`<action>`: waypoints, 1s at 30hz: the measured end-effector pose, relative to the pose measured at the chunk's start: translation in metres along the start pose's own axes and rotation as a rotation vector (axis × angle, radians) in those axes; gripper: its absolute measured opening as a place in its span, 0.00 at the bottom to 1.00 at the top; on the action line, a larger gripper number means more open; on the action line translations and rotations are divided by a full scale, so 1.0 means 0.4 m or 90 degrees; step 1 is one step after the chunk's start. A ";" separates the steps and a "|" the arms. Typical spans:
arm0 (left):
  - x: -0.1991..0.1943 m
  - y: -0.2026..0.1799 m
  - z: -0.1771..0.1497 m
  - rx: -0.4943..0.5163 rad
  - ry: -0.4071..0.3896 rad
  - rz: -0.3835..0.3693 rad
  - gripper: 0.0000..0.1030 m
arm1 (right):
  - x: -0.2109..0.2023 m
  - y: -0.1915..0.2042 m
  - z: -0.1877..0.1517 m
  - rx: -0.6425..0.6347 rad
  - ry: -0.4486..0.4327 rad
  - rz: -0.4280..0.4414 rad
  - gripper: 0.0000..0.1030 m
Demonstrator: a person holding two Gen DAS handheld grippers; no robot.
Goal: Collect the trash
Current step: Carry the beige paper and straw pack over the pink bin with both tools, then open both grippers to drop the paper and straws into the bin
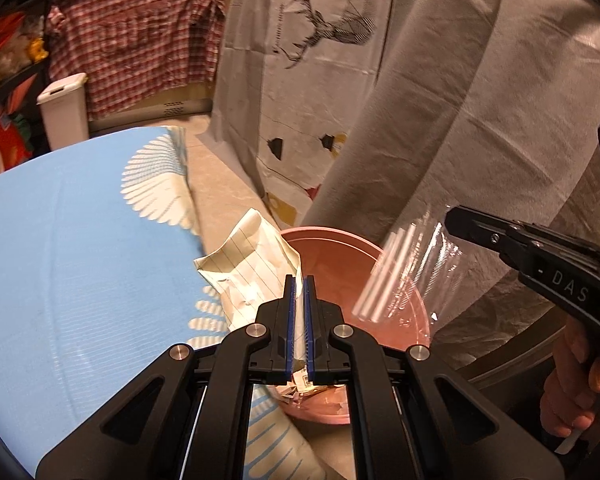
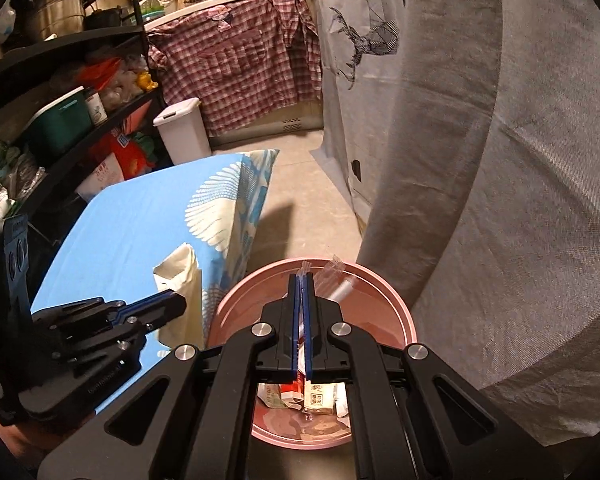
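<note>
My left gripper [image 1: 299,280] is shut on a crumpled sheet of lined paper [image 1: 252,256], held at the table's edge just left of a pink bin [image 1: 324,234]. From the right, my right gripper [image 1: 454,220] holds a clear plastic wrapper with white straws [image 1: 412,276] over the bin. In the right wrist view the right gripper [image 2: 301,278] is shut on that clear plastic [image 2: 334,280] above the pink bin [image 2: 404,304]. Cartons and scraps [image 2: 316,400] lie inside it. The left gripper [image 2: 176,304] with the paper [image 2: 180,280] is at the left.
A table under a blue cloth [image 2: 140,220] stands left of the bin. Grey draped fabric [image 2: 500,200] hangs close on the right. Behind are a white lidded bin [image 2: 184,128], a loaded black shelf rack [image 2: 60,80] and a checked shirt [image 2: 240,60]. A hand [image 1: 580,380] grips the right tool.
</note>
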State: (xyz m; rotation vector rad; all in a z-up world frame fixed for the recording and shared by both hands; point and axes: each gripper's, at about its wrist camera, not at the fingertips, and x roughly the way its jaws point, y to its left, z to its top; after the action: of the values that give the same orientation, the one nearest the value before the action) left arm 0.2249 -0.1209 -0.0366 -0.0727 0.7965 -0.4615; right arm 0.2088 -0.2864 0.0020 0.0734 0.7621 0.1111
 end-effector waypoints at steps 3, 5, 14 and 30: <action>0.020 -0.010 0.001 0.005 0.007 -0.008 0.04 | 0.009 -0.010 0.000 0.011 0.006 -0.007 0.02; 0.033 -0.018 0.001 0.005 0.010 -0.011 0.04 | 0.015 -0.014 0.000 0.013 0.009 -0.012 0.02; 0.060 -0.044 0.008 0.019 0.012 -0.018 0.05 | 0.031 -0.028 -0.002 0.020 0.017 -0.029 0.02; -0.018 -0.016 0.006 0.015 -0.021 0.005 0.32 | 0.026 -0.058 -0.017 0.054 0.026 -0.049 0.47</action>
State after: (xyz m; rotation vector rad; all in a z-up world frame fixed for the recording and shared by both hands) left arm 0.2199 -0.1239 -0.0286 -0.0551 0.7581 -0.4619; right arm 0.2134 -0.3078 -0.0124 0.1223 0.8089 0.0080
